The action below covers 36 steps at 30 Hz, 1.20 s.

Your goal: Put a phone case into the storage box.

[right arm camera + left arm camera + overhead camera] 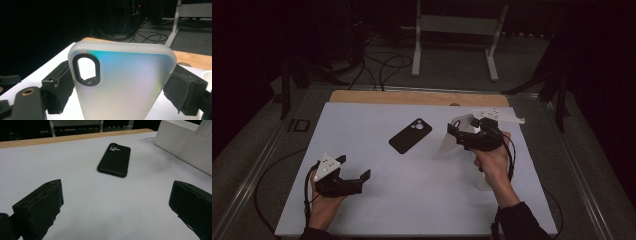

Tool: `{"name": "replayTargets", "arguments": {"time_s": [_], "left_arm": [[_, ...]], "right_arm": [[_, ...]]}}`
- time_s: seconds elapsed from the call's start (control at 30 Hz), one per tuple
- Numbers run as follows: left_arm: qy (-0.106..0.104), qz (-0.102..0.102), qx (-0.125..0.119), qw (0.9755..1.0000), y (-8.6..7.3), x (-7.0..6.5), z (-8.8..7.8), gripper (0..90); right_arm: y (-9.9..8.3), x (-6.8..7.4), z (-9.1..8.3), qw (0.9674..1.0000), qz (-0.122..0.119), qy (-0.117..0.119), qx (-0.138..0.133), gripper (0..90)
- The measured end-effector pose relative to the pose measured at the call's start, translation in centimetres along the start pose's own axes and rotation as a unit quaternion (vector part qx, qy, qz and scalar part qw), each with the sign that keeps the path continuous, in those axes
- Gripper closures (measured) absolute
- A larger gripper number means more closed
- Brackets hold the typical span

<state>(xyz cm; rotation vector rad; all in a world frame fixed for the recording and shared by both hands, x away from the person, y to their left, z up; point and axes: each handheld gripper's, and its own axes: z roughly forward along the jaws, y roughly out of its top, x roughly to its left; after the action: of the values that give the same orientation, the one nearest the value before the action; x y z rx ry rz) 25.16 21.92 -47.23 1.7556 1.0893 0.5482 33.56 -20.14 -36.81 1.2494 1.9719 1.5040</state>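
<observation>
A black phone (410,135) lies face down in the middle of the white table mat (412,200), its camera end toward the far side; in the left gripper view the phone (115,160) lies ahead of the jaws. My left gripper (355,166) (117,187) hovers low at the near left, open, with nothing between its jaws. At the right, my right gripper (463,131) (121,75) is shut on a translucent, frosted phone case (450,142) (122,82). The case is held upright by its two long sides, and its oval camera cut-out shows at the upper left.
A white box (185,147) stands on the mat's right side, partly behind my right hand (493,167). A wooden strip (412,97) borders the mat at the back. Beyond it, cables (387,65) and a white stand (452,30) are on the dark floor.
</observation>
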Motion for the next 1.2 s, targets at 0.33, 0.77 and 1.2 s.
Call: {"name": "replayTargets", "arguments": {"time_s": [0.33, 0.77, 1.2], "left_arm": [[0.013, 0.004, 0.0, 0.9999, -0.9, 0.9, -1.0, 0.0], [0.033, 0.011, 0.007, 0.9994, -1.6, 1.7, -1.6, 0.1], [0.04, 0.007, 0.004, 0.9992, -1.9, 1.8, -2.0, 0.0]], "right_arm": [[1.4, -1.4, 0.1, 0.9997, -0.009, -0.024, -0.003, 17.0], [2.6, -3.8, 0.6, 0.9977, -0.011, -0.067, -0.001, 17.0], [4.3, -6.1, 0.9, 0.9942, -0.001, -0.107, -0.006, 17.0]]}}
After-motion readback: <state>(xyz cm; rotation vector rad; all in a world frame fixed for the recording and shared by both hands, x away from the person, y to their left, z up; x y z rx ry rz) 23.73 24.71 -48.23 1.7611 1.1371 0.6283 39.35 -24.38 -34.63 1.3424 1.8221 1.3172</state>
